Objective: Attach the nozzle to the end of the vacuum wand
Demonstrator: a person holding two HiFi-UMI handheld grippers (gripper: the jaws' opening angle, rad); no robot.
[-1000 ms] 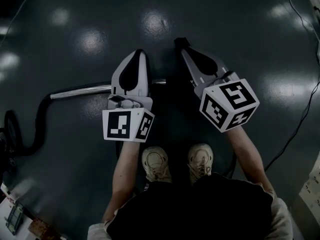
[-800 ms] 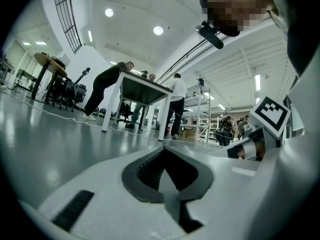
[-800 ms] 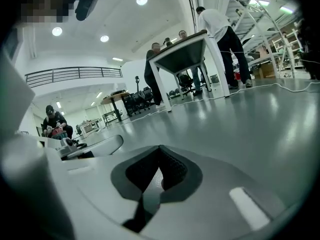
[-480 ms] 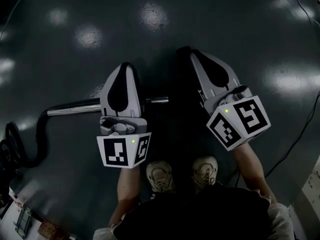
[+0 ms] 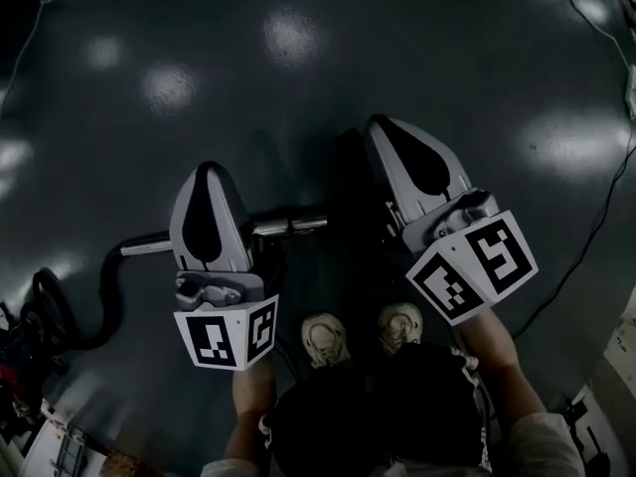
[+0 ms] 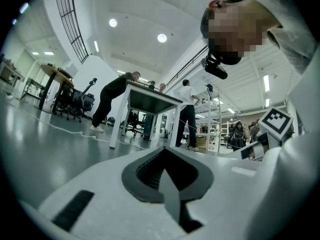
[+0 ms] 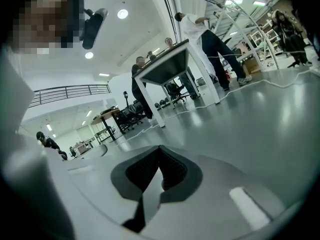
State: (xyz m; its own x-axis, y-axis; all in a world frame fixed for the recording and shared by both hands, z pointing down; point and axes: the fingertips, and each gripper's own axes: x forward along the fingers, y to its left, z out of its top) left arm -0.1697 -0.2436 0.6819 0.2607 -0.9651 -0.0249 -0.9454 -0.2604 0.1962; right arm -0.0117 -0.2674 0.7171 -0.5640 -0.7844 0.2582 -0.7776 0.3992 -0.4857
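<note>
The chrome vacuum wand [image 5: 288,227] lies on the dark floor, running left to a black hose [image 5: 109,296]. My left gripper [image 5: 207,167] hovers above the wand's middle, shut with nothing in it. My right gripper [image 5: 376,122] is off to the right of the wand's open end, also shut and empty. A long dark shape [image 5: 350,182] lies beside the right gripper; it is too dark to tell whether it is the nozzle. In the two gripper views the left gripper [image 6: 165,151] and the right gripper [image 7: 160,149] point out across the room, with neither wand nor nozzle in sight.
The person's shoes [image 5: 323,338] stand just behind the wand. A thin cable [image 5: 596,237] runs over the floor at the right, and clutter [image 5: 30,346] sits at the lower left. Farther off stand a white table [image 6: 150,101], office chairs [image 6: 75,104] and several people.
Both grippers have risen from the floor toward the camera, staying shut and empty. The left one now sits further left over the wand, which lies lower in the picture.
</note>
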